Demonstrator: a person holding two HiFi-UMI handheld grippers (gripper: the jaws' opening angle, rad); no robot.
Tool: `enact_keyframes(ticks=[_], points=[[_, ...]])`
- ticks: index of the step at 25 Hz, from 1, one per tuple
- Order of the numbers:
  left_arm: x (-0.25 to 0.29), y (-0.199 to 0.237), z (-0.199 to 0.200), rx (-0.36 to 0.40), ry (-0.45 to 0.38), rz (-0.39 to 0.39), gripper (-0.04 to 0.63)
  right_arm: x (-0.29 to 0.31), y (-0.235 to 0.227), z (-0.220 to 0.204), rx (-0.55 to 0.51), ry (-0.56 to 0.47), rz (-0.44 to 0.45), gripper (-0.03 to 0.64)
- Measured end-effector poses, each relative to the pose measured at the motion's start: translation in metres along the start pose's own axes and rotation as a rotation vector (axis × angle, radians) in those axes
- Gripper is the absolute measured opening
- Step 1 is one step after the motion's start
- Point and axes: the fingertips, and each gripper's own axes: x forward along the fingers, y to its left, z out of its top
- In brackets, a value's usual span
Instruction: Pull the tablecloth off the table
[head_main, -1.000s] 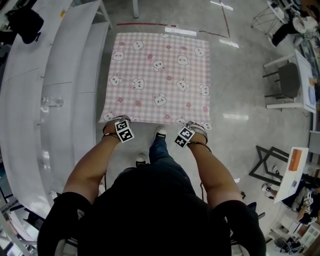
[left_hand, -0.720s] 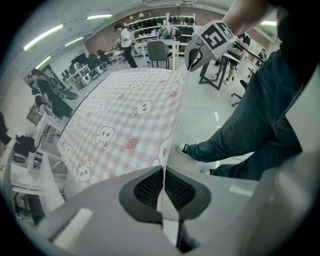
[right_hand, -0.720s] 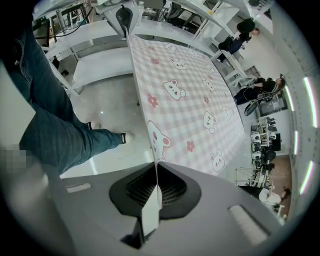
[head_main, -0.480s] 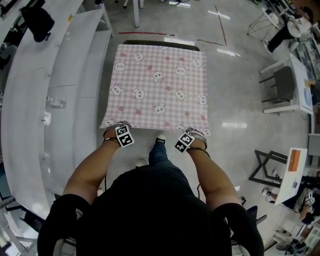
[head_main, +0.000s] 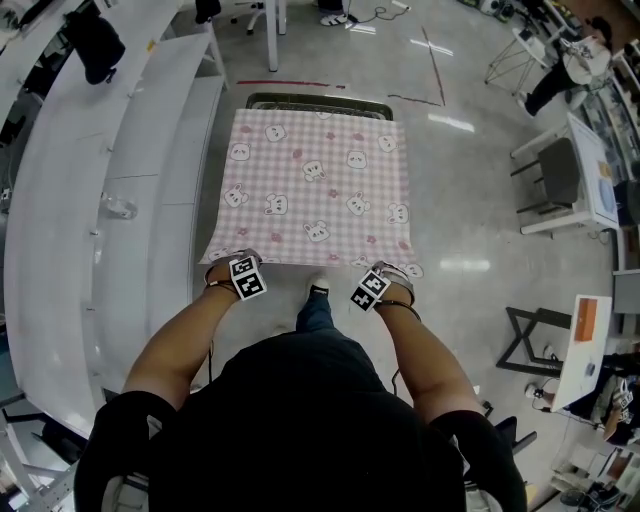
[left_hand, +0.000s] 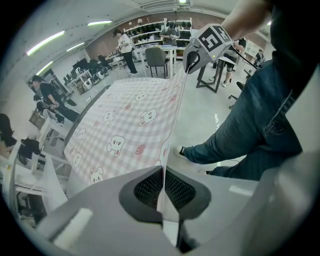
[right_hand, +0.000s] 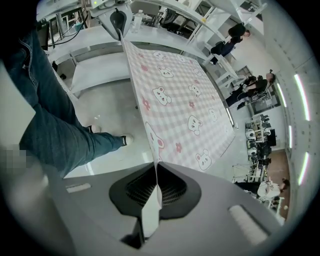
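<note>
Now, at your far left, the white side counter (head_main: 60, 250) is running alongside the cloth. Your left claw (head_main: 226, 260) is pointing steeply down and pinching the near left corner of the tablecloth (head_main: 315, 190). Its jaws are pressing flat together on the thin pink checked fabric. From that corner the near hem is stretching taut across to your other hand, hanging in the air in front of your legs. Beyond the hem, the bear-printed cloth is lying spread over the counter (head_main: 318, 101). A dark strip of the counter's far rim is showing bare past the cloth's far edge. Your white shoe (head_main: 318, 286) is standing on the grey floor (head_main: 470, 230), just below the middle of the hem and between the two claws. Your right claw (head_main: 396, 268) is gripping the near right corner in the same way, shut tight on the fabric and tilted steeply downward. Well off to the right, a chair (head_main: 558, 172) is standing beside a white desk (head_main: 598, 165).
</note>
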Motion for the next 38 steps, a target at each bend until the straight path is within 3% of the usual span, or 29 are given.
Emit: enact_keyframes(ticks=[18,38], points=[[-0.084,-0.004,0.011,0.008,-0.07,0.083,0.001,-0.077,-0.004,-0.003,0.102,-0.085,-0.087,0.025],[-0.137,-0.052,-0.003,0.035,-0.104,0.088,0.001,-0.145,0.028,-0.011,0.209,-0.128,-0.194,0.025]])
